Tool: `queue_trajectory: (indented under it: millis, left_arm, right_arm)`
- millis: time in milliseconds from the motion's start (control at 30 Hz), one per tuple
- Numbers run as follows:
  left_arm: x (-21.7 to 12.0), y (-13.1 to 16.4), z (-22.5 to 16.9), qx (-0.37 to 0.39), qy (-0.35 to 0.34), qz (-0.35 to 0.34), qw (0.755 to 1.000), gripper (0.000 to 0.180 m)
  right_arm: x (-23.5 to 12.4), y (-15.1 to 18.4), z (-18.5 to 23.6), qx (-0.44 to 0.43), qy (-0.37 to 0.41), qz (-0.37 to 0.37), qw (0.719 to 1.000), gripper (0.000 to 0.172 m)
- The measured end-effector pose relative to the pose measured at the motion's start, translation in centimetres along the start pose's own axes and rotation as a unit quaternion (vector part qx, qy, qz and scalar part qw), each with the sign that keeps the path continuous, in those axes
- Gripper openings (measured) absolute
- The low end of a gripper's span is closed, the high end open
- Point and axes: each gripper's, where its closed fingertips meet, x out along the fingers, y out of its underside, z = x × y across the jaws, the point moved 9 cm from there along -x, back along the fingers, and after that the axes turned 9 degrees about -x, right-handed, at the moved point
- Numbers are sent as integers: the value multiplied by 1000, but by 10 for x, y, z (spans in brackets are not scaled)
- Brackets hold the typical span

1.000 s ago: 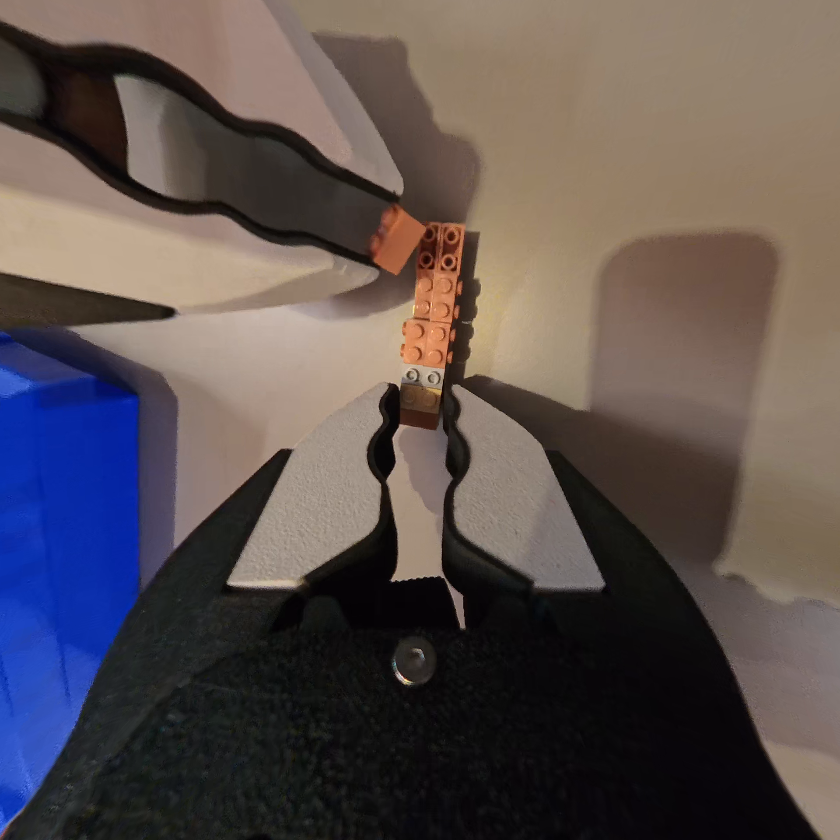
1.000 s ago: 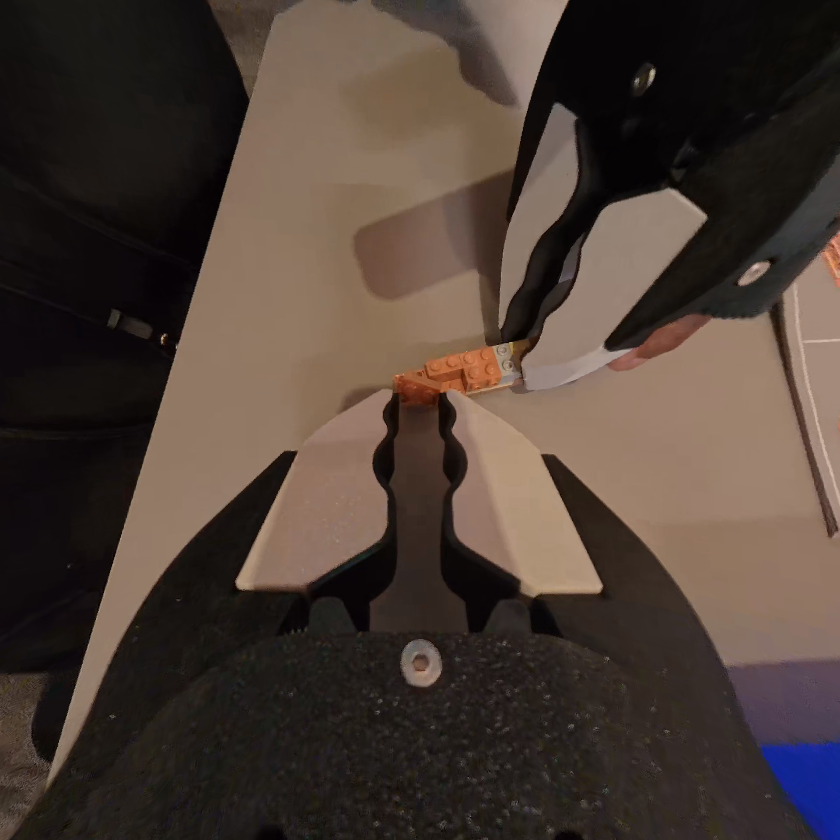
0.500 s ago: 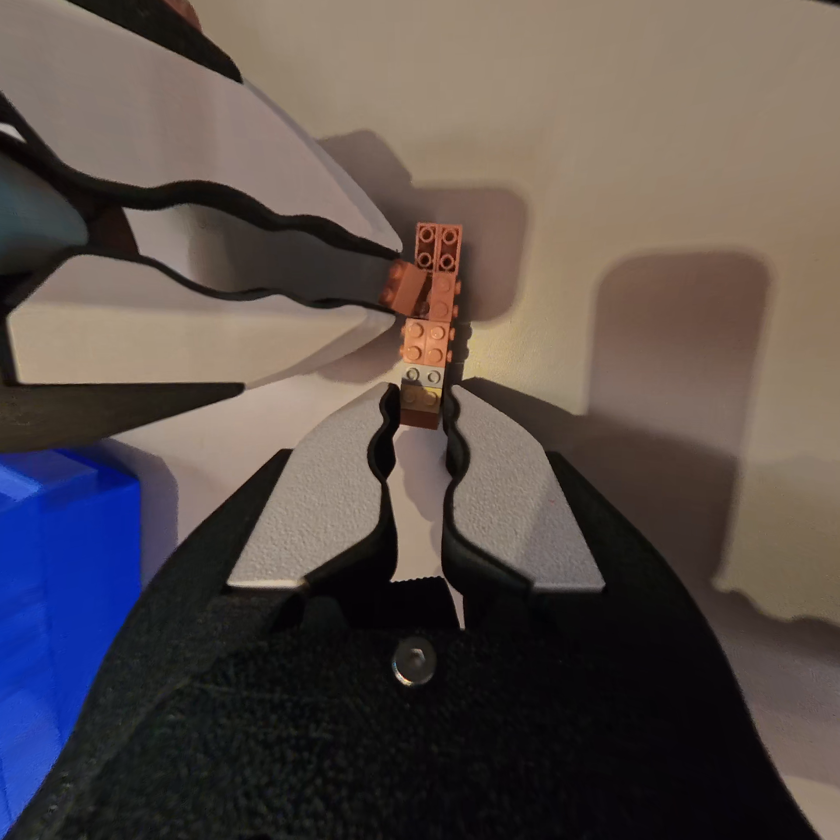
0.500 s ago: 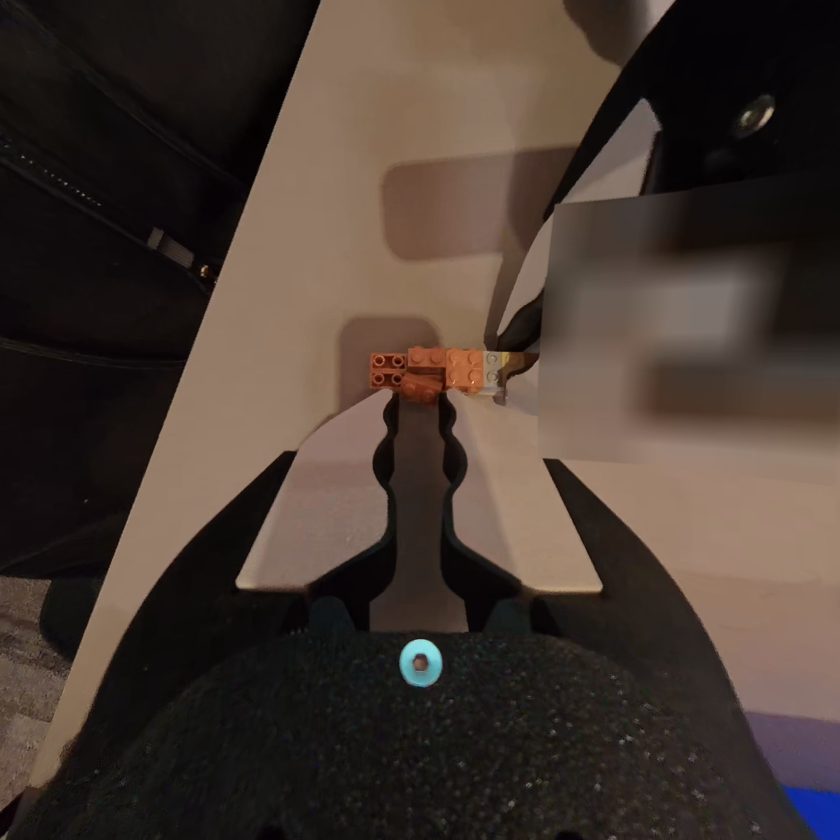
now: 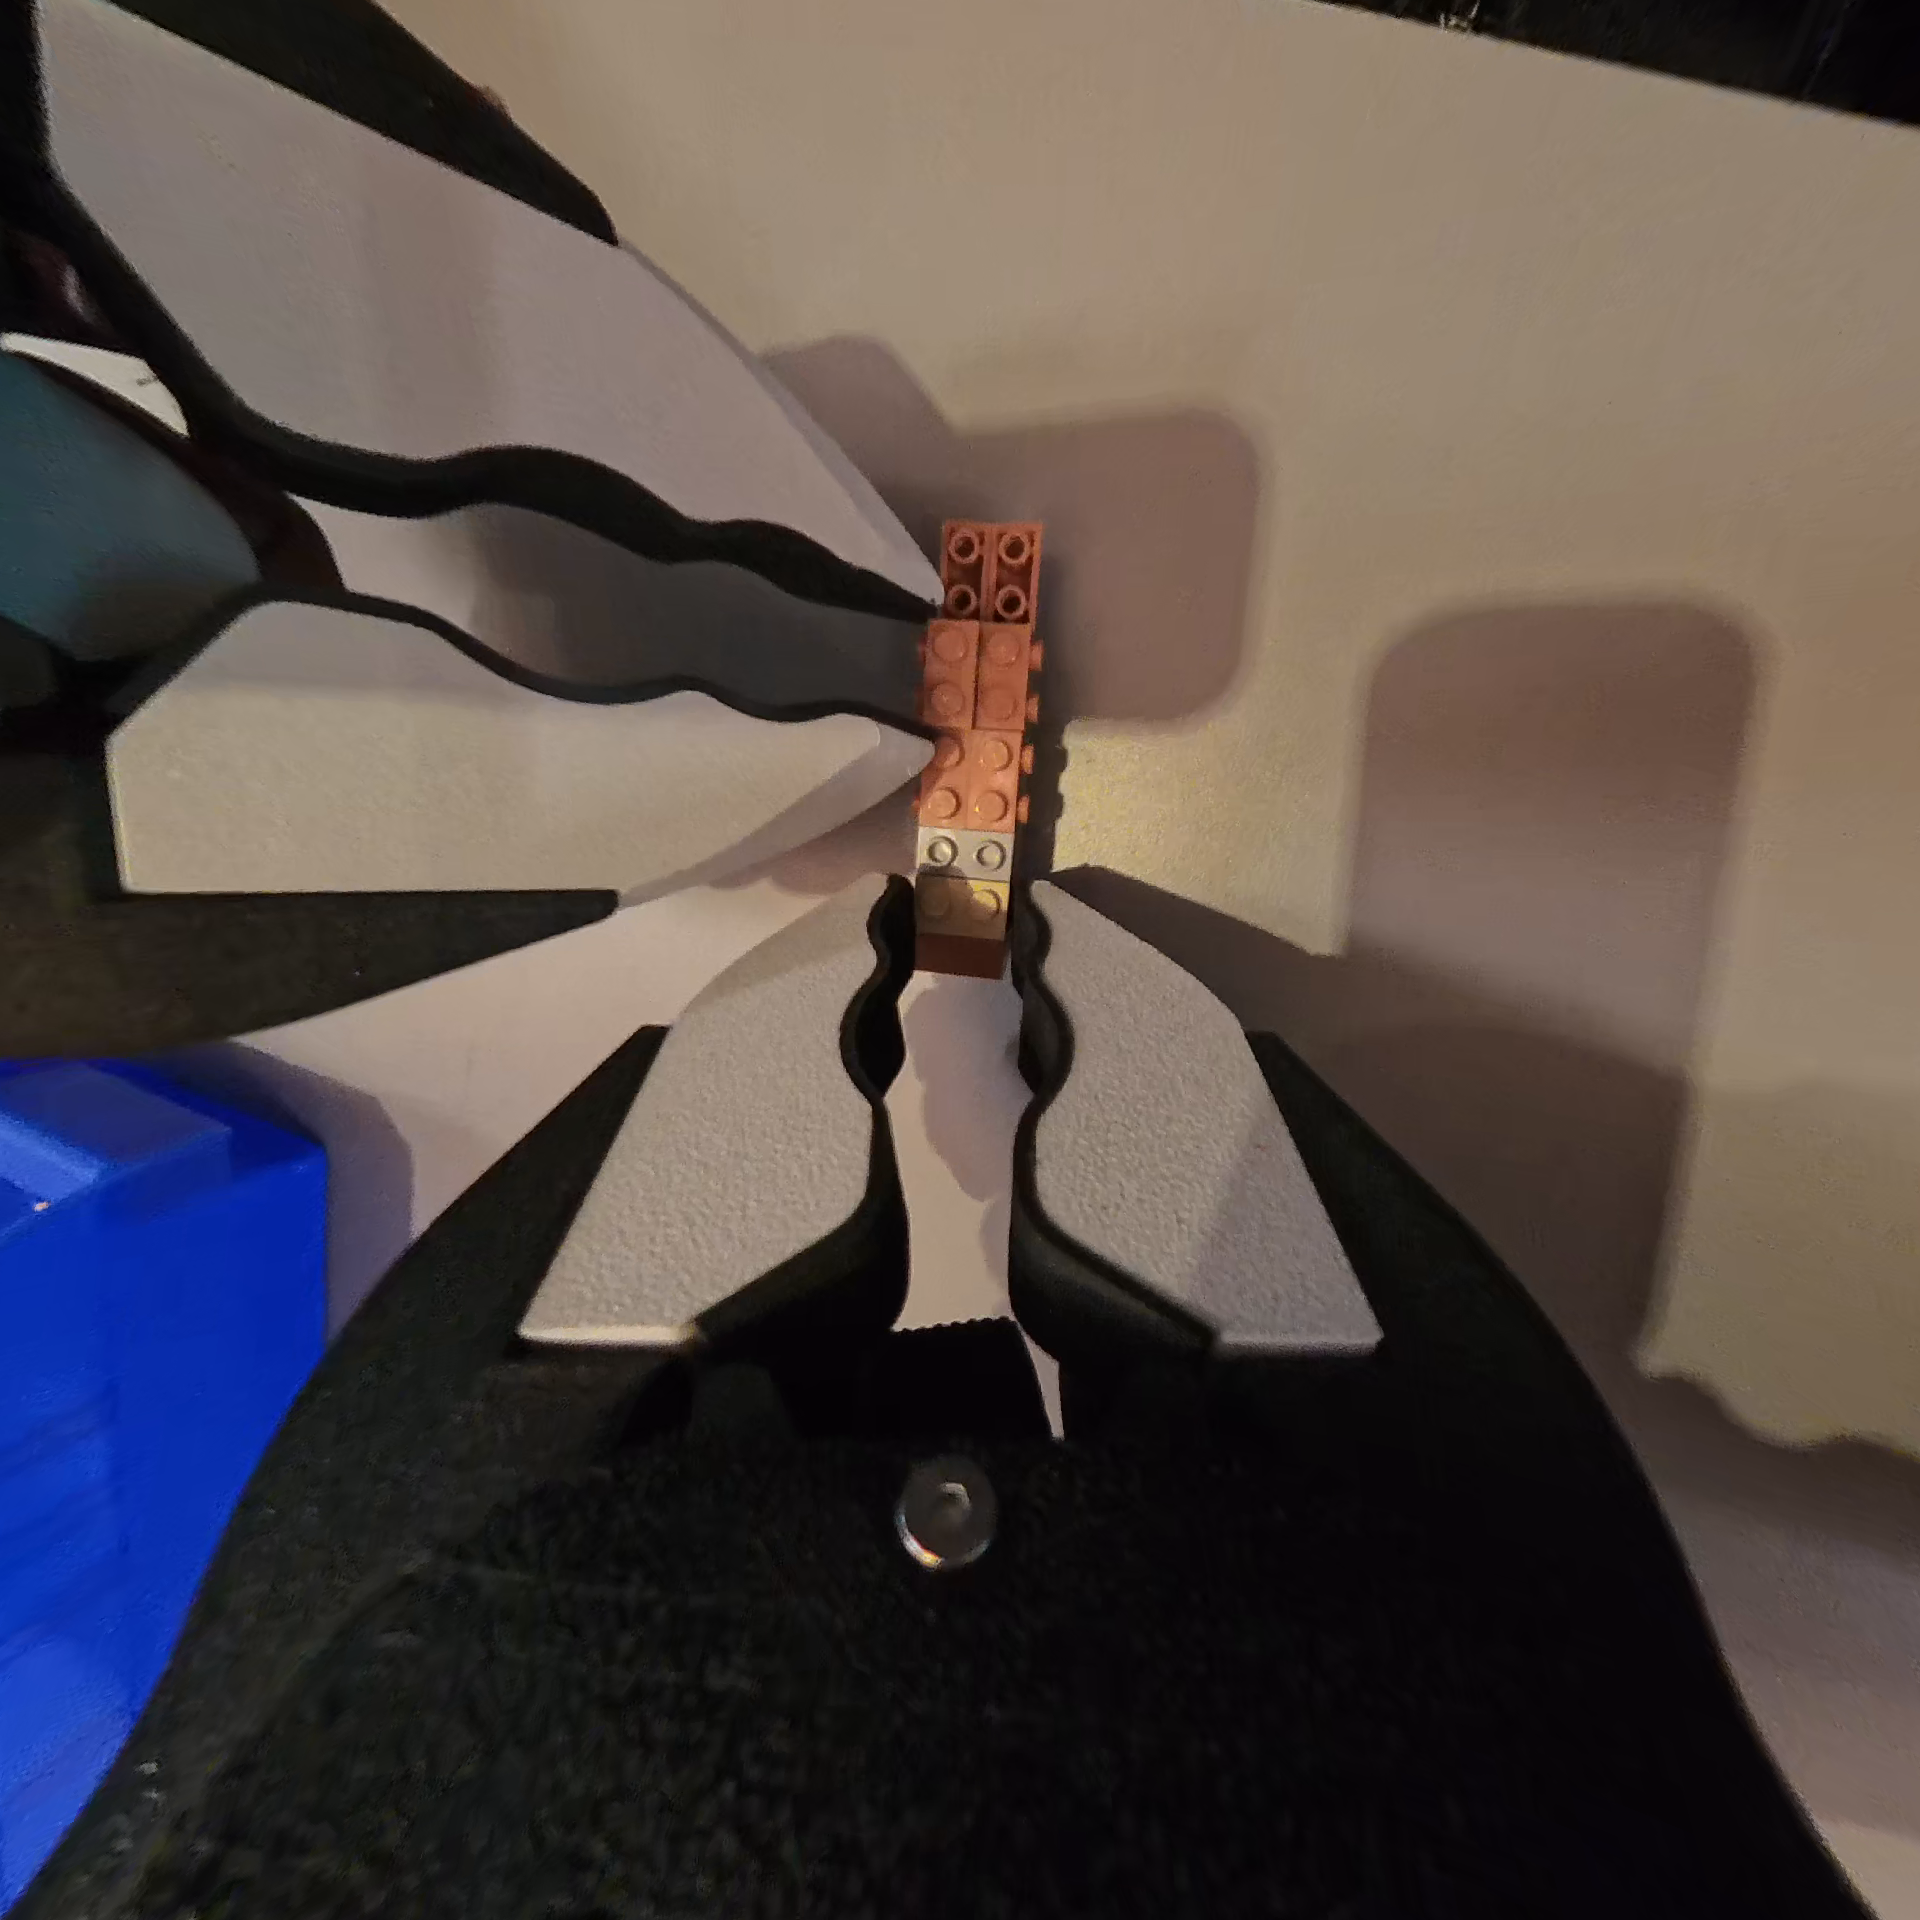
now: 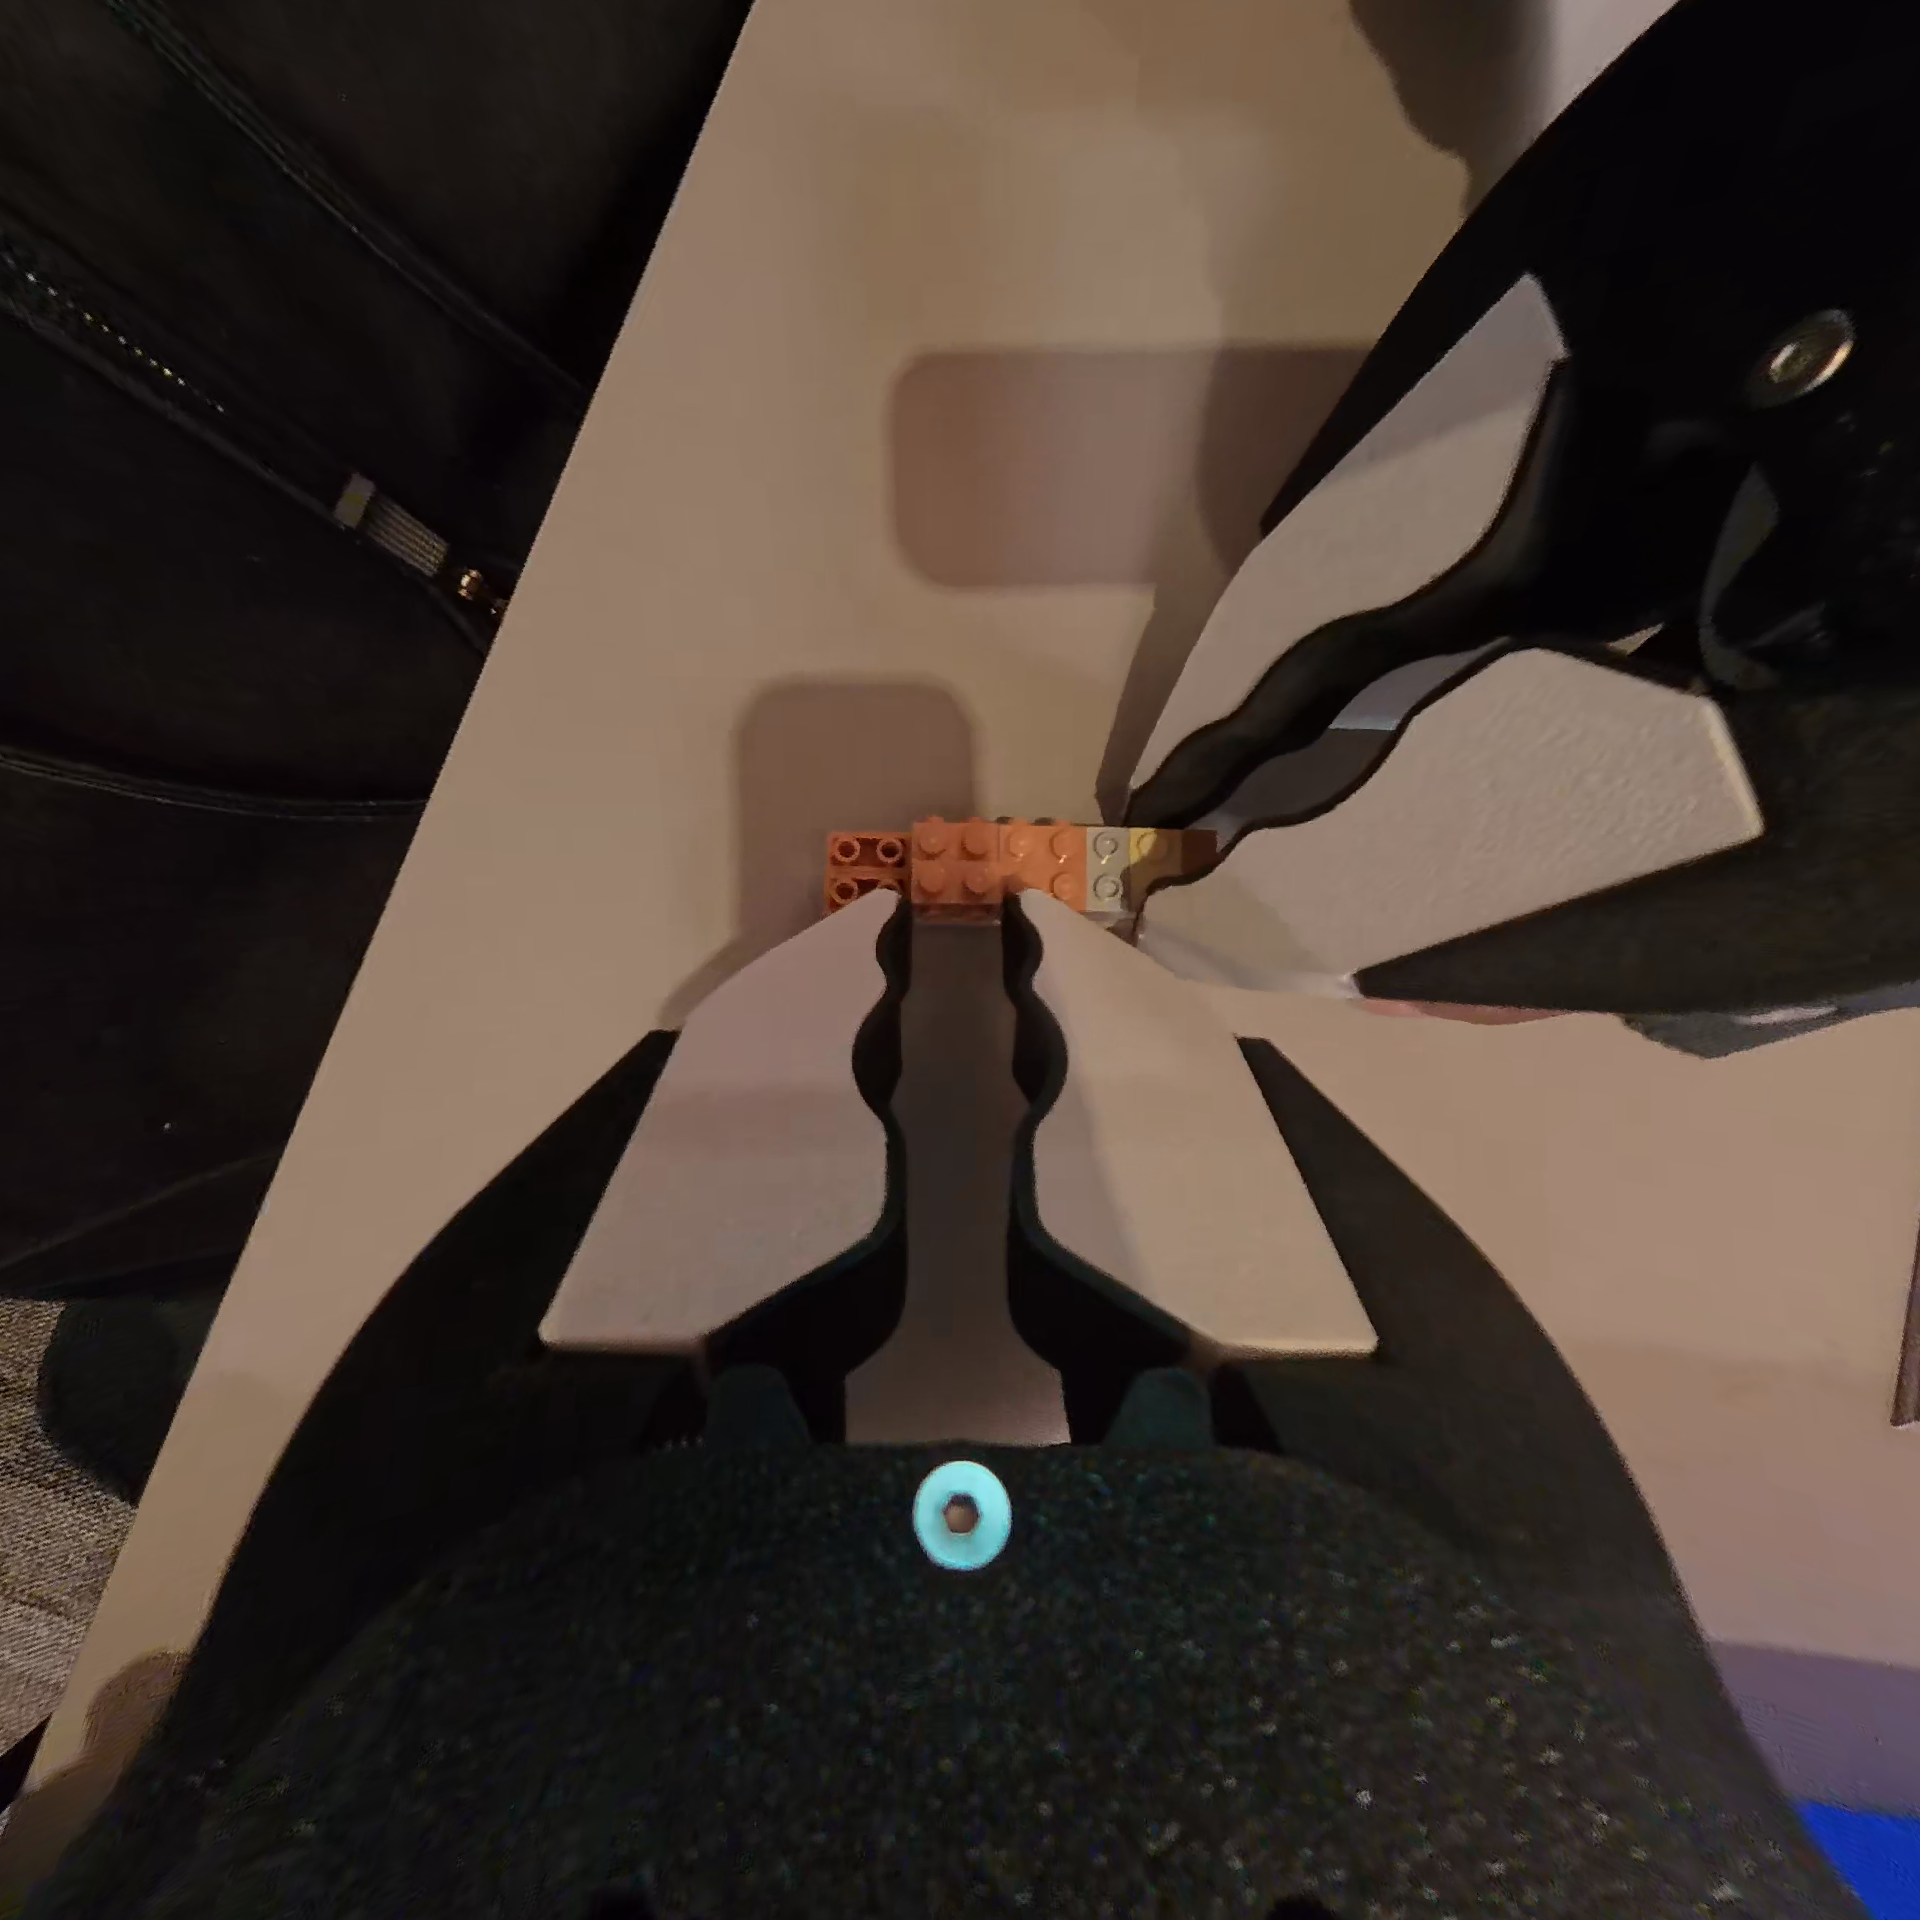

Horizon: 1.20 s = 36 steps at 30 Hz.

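My left gripper (image 5: 961, 914) is shut on the near, dark brown end of a strip of joined bricks (image 5: 982, 790), held above the white table (image 5: 1455, 312). The strip runs away from me through tan, grey and orange-brown bricks. My right gripper (image 6: 956, 904) is shut on an orange-brown two-by-two brick (image 6: 954, 868) that sits flat in the strip (image 6: 1081, 862), between its far end brick and the other orange-brown one. In the left wrist view the right gripper (image 5: 933, 675) comes in from the left. In the right wrist view the left gripper (image 6: 1174, 862) comes in from the upper right.
A blue bin (image 5: 135, 1351) stands at the lower left of the left wrist view, and its corner (image 6: 1860, 1870) shows in the right wrist view. A person in dark clothing (image 6: 208, 520) is beyond the table's edge. My two grippers' fingertips are within a few centimetres of each other.
My right gripper brought its orange-brown brick in tilted against the strip's side, then turned it flat into line with the other bricks. My left gripper kept the strip still.
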Motion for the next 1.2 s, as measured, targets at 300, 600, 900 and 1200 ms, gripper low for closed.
queue_trajectory:
  millis: [300,600,900,1200]
  left_arm:
    - [1,6,1,-9,-6,-38,999,17]
    - [-4,8,3,-15,-15,-67,998,17]
    - [-19,11,2,-39,-23,-119,992,17]
    - [-35,10,2,-47,-27,-153,987,17]
  right_arm:
    - [-2,4,2,-4,19,-6,1000,21]
    - [-15,2,5,-34,53,-33,997,25]
    - [-33,7,19,-185,184,-78,962,26]
    - [-25,-2,27,-300,278,-58,911,39]
